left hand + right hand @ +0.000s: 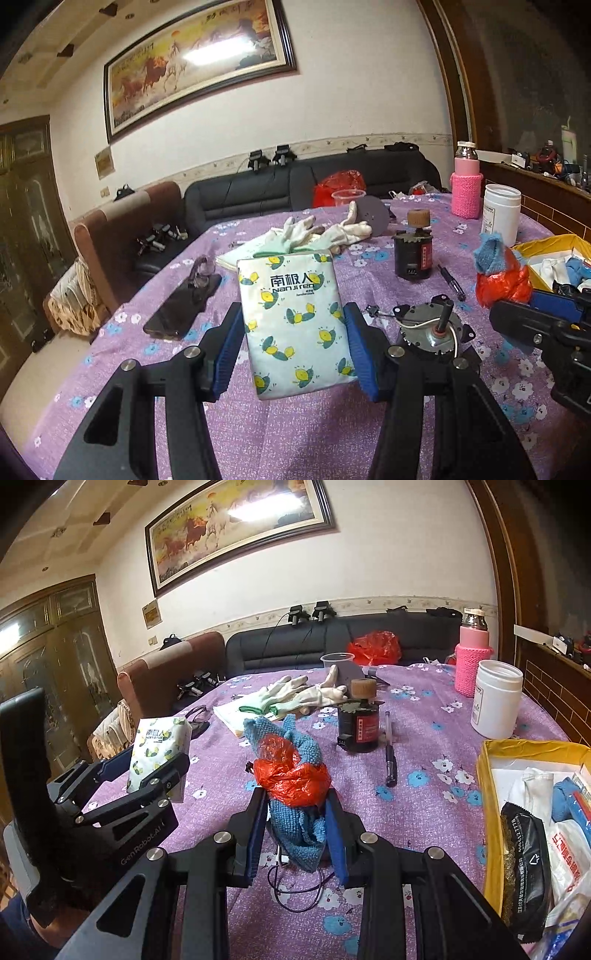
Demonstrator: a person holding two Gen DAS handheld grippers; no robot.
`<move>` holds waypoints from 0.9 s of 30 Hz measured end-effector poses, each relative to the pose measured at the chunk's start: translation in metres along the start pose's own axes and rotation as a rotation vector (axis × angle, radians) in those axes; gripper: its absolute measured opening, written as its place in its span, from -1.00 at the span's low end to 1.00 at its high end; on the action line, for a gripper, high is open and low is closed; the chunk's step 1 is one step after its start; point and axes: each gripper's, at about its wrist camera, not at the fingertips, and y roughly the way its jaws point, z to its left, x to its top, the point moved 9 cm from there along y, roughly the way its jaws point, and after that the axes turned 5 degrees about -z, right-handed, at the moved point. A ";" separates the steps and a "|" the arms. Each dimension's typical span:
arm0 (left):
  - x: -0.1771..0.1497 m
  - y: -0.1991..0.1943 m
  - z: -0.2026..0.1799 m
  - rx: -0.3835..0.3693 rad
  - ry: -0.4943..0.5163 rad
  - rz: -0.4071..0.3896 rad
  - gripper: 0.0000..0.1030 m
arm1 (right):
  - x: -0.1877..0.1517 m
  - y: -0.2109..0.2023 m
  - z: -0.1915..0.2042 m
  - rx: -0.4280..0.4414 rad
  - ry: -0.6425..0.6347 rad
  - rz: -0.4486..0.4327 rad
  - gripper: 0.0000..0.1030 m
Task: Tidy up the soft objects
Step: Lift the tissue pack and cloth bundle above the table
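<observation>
Both grippers are loaded above the bench (pixel 295 443): left gripper (pixel 295 332) fingers pinch the tissue pack (pixel 295 325); right gripper (pixel 295 827) fingers squeeze a blue cloth (pixel 299 830) wrapped in red plastic (pixel 291 771).

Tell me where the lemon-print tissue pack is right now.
The white lemon-print tissue pack is held upright between the fingers of the left gripper, above the purple floral tablecloth. In the right wrist view it sits at far left, left of the blue knitted cloth.
</observation>
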 end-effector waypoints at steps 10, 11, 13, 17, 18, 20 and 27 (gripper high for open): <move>0.006 -0.007 -0.002 0.000 0.014 -0.039 0.04 | 0.001 -0.002 -0.002 -0.013 0.007 -0.009 -0.35; 0.006 -0.008 -0.002 0.000 0.015 -0.040 0.04 | 0.002 -0.002 -0.002 -0.013 0.007 -0.010 -0.35; 0.006 -0.008 -0.002 0.000 0.014 -0.040 0.04 | 0.002 -0.003 -0.002 -0.015 0.007 -0.010 -0.35; 0.008 -0.010 -0.002 0.000 0.013 -0.045 0.04 | 0.002 -0.003 -0.003 -0.016 0.008 -0.015 -0.35; 0.008 -0.010 -0.002 -0.002 0.013 -0.044 0.04 | 0.003 -0.004 -0.003 -0.017 0.008 -0.016 -0.35; 0.008 -0.010 -0.002 -0.002 0.014 -0.044 0.04 | 0.004 -0.004 -0.004 -0.020 0.008 -0.019 -0.35; 0.010 -0.012 -0.001 -0.003 0.014 -0.051 0.04 | 0.005 -0.006 -0.007 -0.028 0.016 -0.026 -0.35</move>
